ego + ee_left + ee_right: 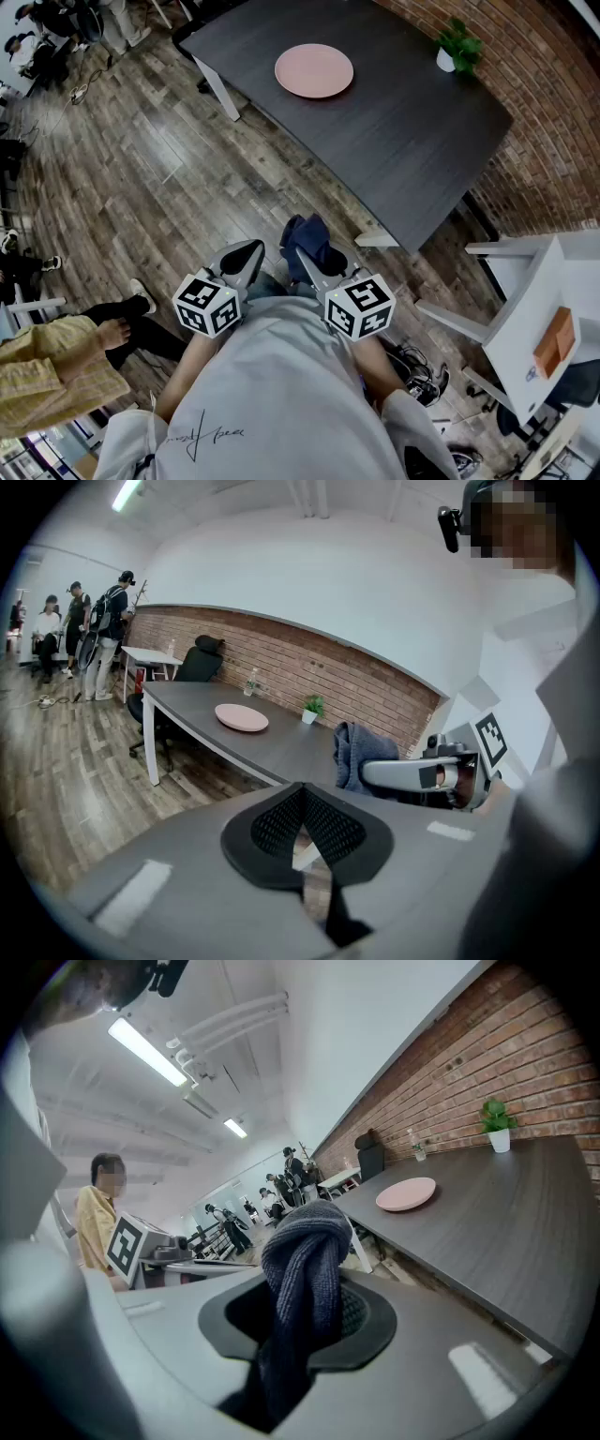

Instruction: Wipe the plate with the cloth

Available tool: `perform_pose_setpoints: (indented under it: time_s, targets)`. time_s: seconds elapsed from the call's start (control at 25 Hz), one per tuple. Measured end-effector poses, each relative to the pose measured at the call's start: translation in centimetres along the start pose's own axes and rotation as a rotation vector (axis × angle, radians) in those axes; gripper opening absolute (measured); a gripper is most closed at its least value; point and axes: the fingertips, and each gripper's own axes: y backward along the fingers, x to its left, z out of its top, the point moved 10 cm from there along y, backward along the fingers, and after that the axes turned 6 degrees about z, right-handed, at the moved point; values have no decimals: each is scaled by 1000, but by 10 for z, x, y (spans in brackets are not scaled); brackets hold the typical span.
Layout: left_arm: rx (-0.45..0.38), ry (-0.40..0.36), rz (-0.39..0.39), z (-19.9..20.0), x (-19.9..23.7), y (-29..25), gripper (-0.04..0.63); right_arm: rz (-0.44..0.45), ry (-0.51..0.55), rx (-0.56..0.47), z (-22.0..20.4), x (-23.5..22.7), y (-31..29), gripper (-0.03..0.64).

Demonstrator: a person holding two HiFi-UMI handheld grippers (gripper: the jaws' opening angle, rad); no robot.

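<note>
A pink plate (314, 70) lies on the dark grey table (403, 122), far ahead of both grippers; it also shows as the plate (242, 717) and the plate (406, 1193) in the gripper views. My right gripper (302, 255) is shut on a dark blue cloth (312, 241), which bunches up between its jaws as a knot of cloth (305, 1269). My left gripper (248, 258) is shut with nothing in it, its black pads (323, 832) pressed together. Both are held close to the person's chest, short of the table's near edge.
A small potted plant (457, 45) stands at the table's far right corner. A brick wall (553, 112) runs behind the table. A white table (539, 309) with an orange object stands to the right. Several people stand at the far left on the wooden floor (122, 159).
</note>
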Motion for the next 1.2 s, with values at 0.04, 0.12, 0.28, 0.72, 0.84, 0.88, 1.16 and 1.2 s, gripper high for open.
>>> perform_pose_setpoints:
  time_s: [0.04, 0.12, 0.28, 0.72, 0.84, 0.88, 1.16, 1.2]
  targets:
    - [-2, -3, 5, -1, -2, 0, 12, 3, 7, 2, 1, -1, 0, 92]
    - [0, -14, 21, -1, -5, -1, 12, 16, 16, 4, 2, -4, -1, 92]
    - [26, -33, 46, -3, -5, -5, 12, 43, 20, 12, -2, -2, -7, 92]
    - [46, -2, 68, 9, 16, -32, 12, -56, 6, 122, 2, -14, -28, 96]
    - [44, 29, 32, 20, 31, -47, 12, -82, 14, 133, 15, -20, -42, 97]
    - [46, 31, 20, 25, 35, -52, 12, -86, 16, 132, 20, -21, -48, 97]
    - [53, 14, -53, 69, 78, -86, 12, -120, 5, 128, 55, -34, -99, 101]
    - [53, 7, -57, 76, 86, -90, 12, -126, 1, 125, 60, -35, -106, 101]
